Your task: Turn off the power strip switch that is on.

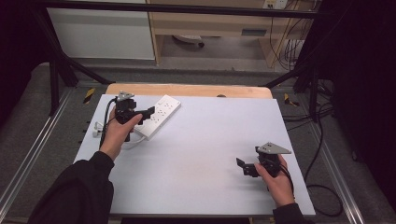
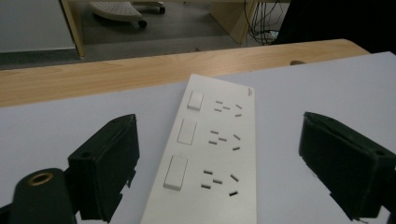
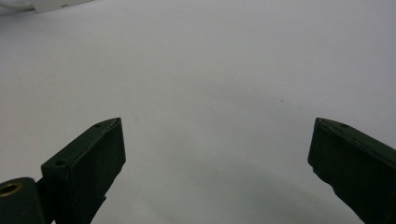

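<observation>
Left gripper [image 2: 219, 154] hovering with jaws spread wide over white power strip [image 2: 210, 154], lying at far left of table [image 1: 201, 140]. Right gripper [image 1: 247, 167] gaping too, holding nothing, well apart near right edge.

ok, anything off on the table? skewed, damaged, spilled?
Only the white power strip lies askew, diagonal to the table edges, at the far left under the open left gripper. No damage or spill visible. The right gripper is open above bare tabletop.
</observation>
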Motion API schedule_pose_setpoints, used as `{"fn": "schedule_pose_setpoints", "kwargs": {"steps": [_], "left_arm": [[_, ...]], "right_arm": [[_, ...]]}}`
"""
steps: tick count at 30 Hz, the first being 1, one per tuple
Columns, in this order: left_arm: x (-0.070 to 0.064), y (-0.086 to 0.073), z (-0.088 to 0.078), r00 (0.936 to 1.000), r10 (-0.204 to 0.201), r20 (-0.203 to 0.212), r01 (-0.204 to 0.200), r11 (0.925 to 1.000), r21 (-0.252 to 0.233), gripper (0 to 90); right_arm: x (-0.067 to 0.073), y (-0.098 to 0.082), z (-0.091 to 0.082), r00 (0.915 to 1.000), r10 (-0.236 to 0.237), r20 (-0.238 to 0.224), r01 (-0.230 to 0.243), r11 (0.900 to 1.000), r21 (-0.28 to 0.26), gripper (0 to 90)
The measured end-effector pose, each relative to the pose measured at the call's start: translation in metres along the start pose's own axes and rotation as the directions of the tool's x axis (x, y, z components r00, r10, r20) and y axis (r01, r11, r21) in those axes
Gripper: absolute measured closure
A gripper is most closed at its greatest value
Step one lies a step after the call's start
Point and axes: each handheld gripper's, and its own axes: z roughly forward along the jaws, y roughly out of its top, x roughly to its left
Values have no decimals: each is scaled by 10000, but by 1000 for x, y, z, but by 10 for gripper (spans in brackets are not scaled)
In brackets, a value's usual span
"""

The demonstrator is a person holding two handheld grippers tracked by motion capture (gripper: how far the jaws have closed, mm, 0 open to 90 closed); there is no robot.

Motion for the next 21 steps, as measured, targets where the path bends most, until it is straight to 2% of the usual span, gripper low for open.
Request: {"fn": "schedule_pose_setpoints", "kwargs": {"steps": [3, 7, 11, 13, 15, 19, 21], "left_arm": [[2, 2, 4, 9999, -134, -13, 134, 9998, -139, 138], [4, 2, 10, 9997, -224, -74, 222, 9993, -307, 197], [4, 1, 13, 9995, -301, -137, 296, 9990, -348, 336], [6, -1, 17, 9997, -210, -120, 206, 9994, -270, 399], [6, -1, 18, 9997, -231, -97, 228, 9995, -239, 509], [12, -5, 22, 9996, -186, -189, 181, 9995, -249, 632], [15, -6, 23, 9994, -283, -187, 280, 9995, -143, 687]], "right_arm": [[1, 1, 0, 10000, -94, -20, 94, 9999, -103, 45], [1, 1, 0, 9999, -166, -22, 166, 9998, -71, 45], [1, 1, 0, 9999, -163, -6, 163, 9998, -86, 45], [1, 1, 0, 9998, -208, -7, 208, 9998, -52, 45], [1, 1, 0, 9997, -231, 8, 231, 9997, -32, 45], [1, 1, 1, 9997, -237, 31, 237, 9997, -9, 45], [1, 1, 1, 9997, -231, 68, 231, 9997, -5, 45]]}}
